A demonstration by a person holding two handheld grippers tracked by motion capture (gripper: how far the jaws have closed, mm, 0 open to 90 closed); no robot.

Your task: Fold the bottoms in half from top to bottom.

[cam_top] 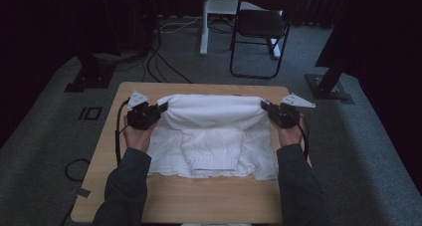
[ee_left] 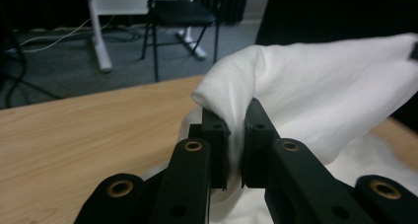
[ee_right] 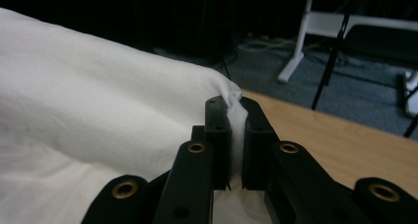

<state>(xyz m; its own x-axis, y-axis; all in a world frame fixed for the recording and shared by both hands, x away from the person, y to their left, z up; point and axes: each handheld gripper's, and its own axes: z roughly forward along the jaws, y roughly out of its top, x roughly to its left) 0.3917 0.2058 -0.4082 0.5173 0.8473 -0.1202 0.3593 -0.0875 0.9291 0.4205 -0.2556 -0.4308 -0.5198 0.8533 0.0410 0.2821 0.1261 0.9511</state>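
Observation:
A white garment (cam_top: pixel 214 136) with a ribbed hem lies on the wooden table (cam_top: pixel 199 201), its far edge lifted and stretched between both grippers. My left gripper (cam_top: pixel 160 108) is shut on the garment's left corner; in the left gripper view the cloth (ee_left: pixel 305 91) is pinched between the black jaws at the left gripper (ee_left: pixel 235 123). My right gripper (cam_top: pixel 264 106) is shut on the right corner; in the right gripper view a fold of the cloth (ee_right: pixel 98 100) sits squeezed between the jaws at the right gripper (ee_right: pixel 235 113). The garment's near part rests on the table.
A black chair (cam_top: pixel 261 27) and a white stand (cam_top: pixel 206 22) are on the grey carpet beyond the table. Cables (cam_top: pixel 159 61) trail on the floor at the back left. Bare wood runs along the table's front edge and left side (ee_left: pixel 74 130).

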